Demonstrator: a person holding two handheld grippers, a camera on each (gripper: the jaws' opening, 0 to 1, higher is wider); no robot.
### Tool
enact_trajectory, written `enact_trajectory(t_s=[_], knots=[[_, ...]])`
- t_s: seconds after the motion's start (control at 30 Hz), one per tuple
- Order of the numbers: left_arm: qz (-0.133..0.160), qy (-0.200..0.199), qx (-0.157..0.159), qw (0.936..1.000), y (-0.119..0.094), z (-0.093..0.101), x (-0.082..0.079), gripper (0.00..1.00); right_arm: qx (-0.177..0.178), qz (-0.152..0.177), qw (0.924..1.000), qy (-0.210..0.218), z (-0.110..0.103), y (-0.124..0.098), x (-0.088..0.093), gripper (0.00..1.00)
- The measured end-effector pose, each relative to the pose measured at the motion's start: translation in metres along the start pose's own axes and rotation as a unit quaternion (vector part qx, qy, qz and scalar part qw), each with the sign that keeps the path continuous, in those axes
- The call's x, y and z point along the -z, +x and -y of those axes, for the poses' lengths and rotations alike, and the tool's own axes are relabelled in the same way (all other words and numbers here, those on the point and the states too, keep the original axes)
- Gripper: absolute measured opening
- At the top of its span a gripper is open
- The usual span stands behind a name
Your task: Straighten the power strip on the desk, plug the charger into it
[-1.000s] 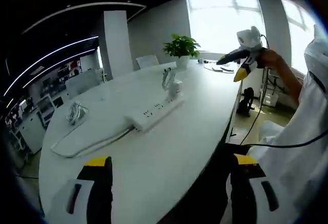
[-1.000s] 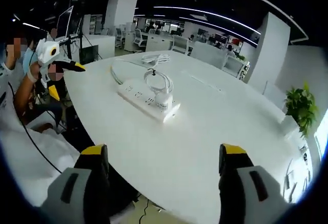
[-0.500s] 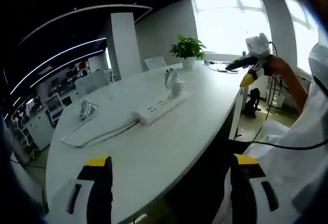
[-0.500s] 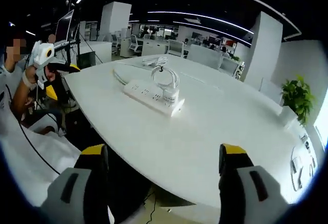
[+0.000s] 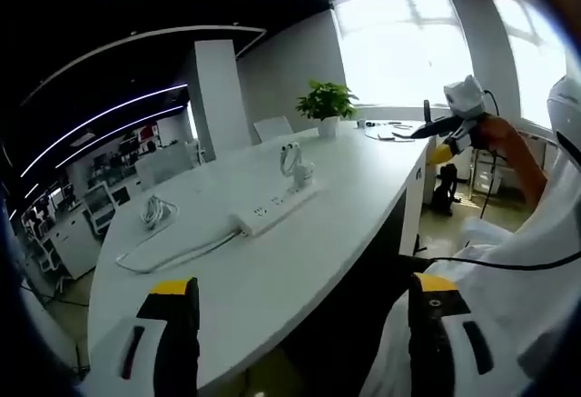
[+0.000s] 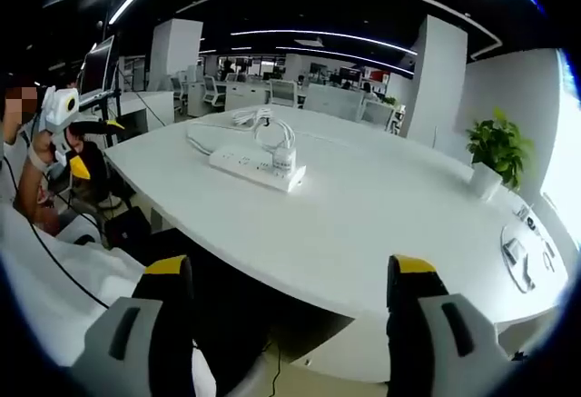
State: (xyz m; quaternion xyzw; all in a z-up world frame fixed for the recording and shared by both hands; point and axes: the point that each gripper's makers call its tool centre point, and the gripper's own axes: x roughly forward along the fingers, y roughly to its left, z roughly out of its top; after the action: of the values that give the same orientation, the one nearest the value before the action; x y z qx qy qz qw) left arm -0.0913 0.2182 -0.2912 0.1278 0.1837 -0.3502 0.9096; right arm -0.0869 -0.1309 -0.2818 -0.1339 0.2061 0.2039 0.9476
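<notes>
- left gripper (image 5: 295, 324) jaws spread wide, nothing between, low over near edge of white desk (image 5: 300, 252)
- power strip (image 5: 275, 210) well ahead of jaws, lying at a slant
- charger (image 5: 300, 173) with looped cable at strip's far end
- right gripper (image 5: 436, 138) far right, held in a hand
- potted plant (image 5: 324, 106) beyond

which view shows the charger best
The right gripper view: the charger stands on the near end of the power strip with its looped cable clear against the table. In the left gripper view the charger is smaller and paler, at the strip's far end.
</notes>
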Motion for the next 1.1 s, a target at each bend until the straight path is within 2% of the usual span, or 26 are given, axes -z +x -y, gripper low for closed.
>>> enact_trajectory(t_s=[0.07,0.17,0.27,0.37,0.57,0.77,0.93,1.1], knots=[[0.002,0.000,0.003,1.0000,0.001,0.002,-0.001,0.96,0.000,0.002,0.9999,0.012,-0.003,-0.002,0.006,0.88],[0.015,-0.024,0.007,0.9996,0.002,0.002,-0.005,0.96,0.003,-0.016,0.9998,0.007,0.000,0.000,0.014,0.87],[0.031,-0.028,0.010,0.9991,0.000,0.002,-0.011,0.96,0.013,-0.014,0.9998,0.009,0.005,-0.006,0.013,0.87],[0.030,-0.024,0.009,0.9992,0.001,0.001,-0.013,0.96,0.015,-0.005,0.9997,0.019,0.005,-0.007,0.010,0.86],[0.031,-0.018,0.020,0.9992,0.012,-0.001,-0.019,0.96,0.023,-0.020,0.9991,0.028,0.001,-0.014,0.025,0.86],[0.019,-0.013,0.026,0.9994,0.015,0.002,-0.012,0.96,0.039,-0.015,0.9987,0.029,0.007,-0.021,0.019,0.86],[0.032,-0.012,0.018,0.9993,0.012,-0.002,-0.017,0.96,0.033,-0.015,0.9990,0.026,0.003,-0.018,0.018,0.86],[0.031,-0.011,0.015,0.9994,0.012,-0.002,-0.017,0.96,0.029,-0.014,0.9992,0.026,0.000,-0.017,0.017,0.86]])
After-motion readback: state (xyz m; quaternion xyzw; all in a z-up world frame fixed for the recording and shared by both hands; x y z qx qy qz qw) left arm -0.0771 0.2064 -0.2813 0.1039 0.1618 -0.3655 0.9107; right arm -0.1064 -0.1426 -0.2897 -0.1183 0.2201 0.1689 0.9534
